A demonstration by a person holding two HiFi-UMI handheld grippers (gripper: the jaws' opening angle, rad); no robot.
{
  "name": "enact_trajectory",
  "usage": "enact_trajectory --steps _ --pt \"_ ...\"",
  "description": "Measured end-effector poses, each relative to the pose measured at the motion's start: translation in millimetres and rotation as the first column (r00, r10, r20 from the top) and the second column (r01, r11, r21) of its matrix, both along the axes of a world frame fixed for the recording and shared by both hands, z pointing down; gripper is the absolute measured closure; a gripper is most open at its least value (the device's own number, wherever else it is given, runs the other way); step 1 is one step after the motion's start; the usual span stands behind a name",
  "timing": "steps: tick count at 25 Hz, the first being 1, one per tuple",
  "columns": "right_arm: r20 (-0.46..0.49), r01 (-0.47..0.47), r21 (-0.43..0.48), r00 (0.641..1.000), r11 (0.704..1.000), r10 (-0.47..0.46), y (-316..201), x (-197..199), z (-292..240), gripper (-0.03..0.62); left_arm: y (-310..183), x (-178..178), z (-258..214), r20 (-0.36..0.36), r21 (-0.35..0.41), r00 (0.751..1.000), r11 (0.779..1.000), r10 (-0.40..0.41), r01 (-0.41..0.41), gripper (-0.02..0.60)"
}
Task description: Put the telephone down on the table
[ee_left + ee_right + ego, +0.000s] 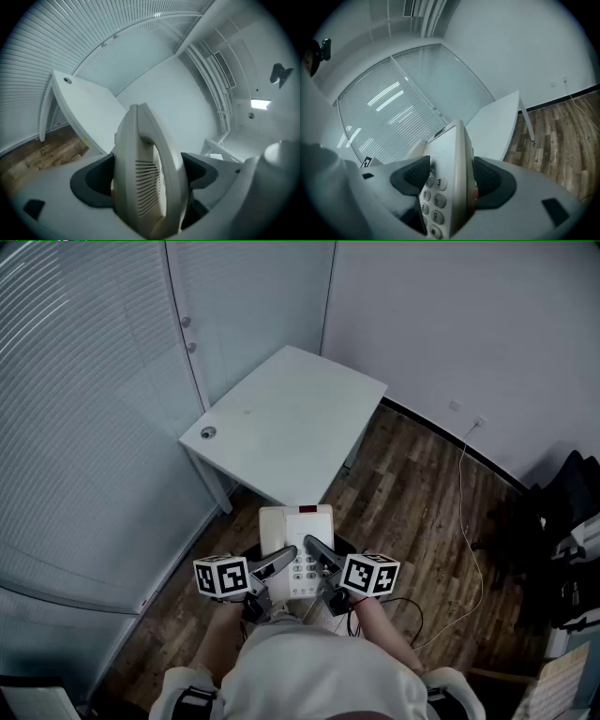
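A cream-white desk telephone (298, 540) with a keypad hangs in front of me over the wooden floor, short of the white table (286, 418). My left gripper (279, 561) is shut on its left side, where the handset (147, 173) sits between the dark pads (93, 180). My right gripper (319, 553) is shut on its right side, and in the right gripper view the number keys (433, 199) show between that gripper's pads (490, 180). The table (497, 122) lies ahead of the telephone (450, 154).
The tabletop carries only a round cable grommet (208, 432) near its left corner. Window blinds (84, 399) run along the left. A thin cable (466, 521) trails over the floor from a wall socket (478, 422). Dark chairs and gear (553, 531) stand at the right.
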State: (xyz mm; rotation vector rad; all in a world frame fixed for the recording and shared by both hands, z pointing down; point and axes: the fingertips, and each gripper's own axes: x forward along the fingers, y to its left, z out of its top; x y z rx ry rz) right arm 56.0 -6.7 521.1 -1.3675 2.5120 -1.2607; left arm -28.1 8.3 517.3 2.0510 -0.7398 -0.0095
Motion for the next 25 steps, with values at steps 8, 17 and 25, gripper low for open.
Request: enact_trajectory --steps 8,17,25 --pt "0.03 0.034 -0.032 0.999 0.999 -0.033 128.1 18.0 6.4 0.29 129.9 17.9 5.2 0.008 -0.03 0.999 0.999 -0.033 0.034 0.161" --pt "0.019 0.028 -0.022 0.999 0.999 -0.028 189.9 8.4 7.3 0.29 192.7 8.8 6.9 0.004 -0.049 1.0 0.998 -0.028 0.028 0.161" --pt "0.044 0.024 0.003 0.999 1.0 -0.024 199.4 -20.1 -1.0 0.29 201.5 -20.4 -3.9 0.022 -0.017 0.999 1.0 -0.026 0.026 0.161"
